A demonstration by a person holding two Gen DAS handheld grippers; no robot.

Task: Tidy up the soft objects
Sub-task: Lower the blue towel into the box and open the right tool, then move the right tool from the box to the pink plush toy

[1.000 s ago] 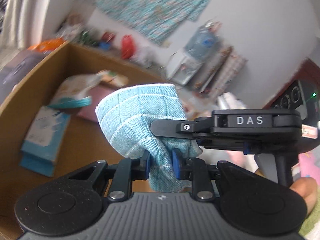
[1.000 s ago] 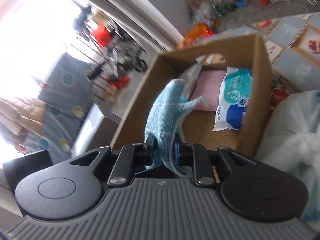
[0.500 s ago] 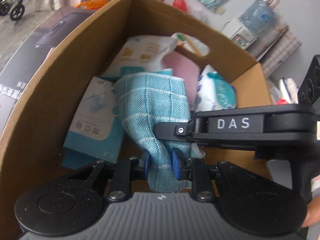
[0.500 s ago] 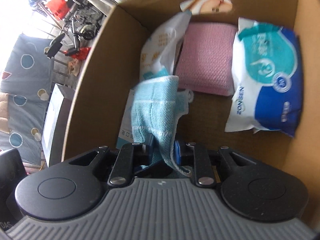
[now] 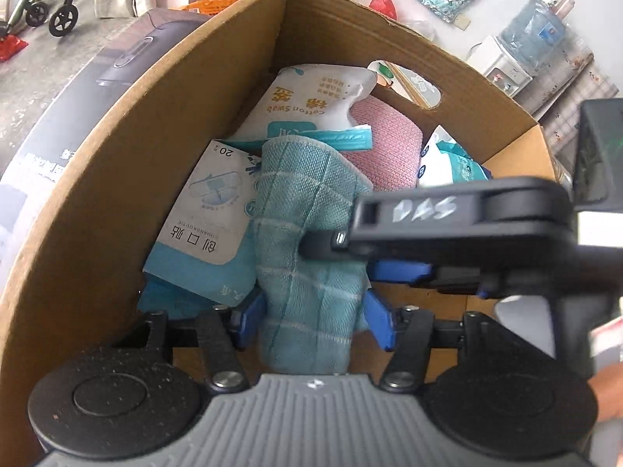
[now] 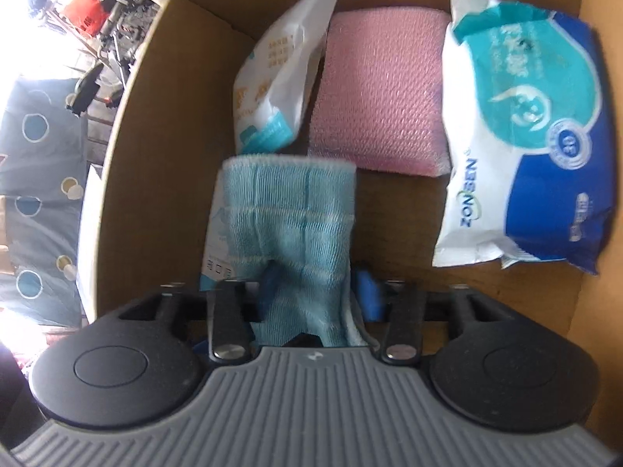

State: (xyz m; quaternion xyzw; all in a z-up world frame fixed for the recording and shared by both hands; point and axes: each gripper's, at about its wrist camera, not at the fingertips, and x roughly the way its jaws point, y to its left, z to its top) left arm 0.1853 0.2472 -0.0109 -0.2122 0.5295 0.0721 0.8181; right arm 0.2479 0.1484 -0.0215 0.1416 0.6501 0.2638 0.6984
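Note:
A light blue checked cloth [image 5: 307, 210] hangs folded inside the brown cardboard box [image 5: 155, 124], over a blue-and-white plaster packet [image 5: 210, 214]. My left gripper [image 5: 315, 317] is opening; the cloth's lower end lies loose between its spread blue pads. In the right wrist view the same cloth [image 6: 292, 214] sits between the pads of my right gripper [image 6: 317, 288], which is also opening and no longer pinches it. The right tool's black body [image 5: 459, 214] crosses the left wrist view just right of the cloth.
The box [image 6: 163, 116] also holds a pink cloth [image 6: 381, 97], a blue-and-white wet-wipes pack [image 6: 537, 124] and a white cotton-swab bag [image 6: 272, 78]. Bare cardboard floor [image 6: 397, 225] shows right of the blue cloth. A dark printed carton [image 5: 78, 97] stands outside on the left.
Both grippers came down into the box with the blue cloth pinched. Since half a second ago both pairs of jaws have spread apart and the cloth has slackened between them.

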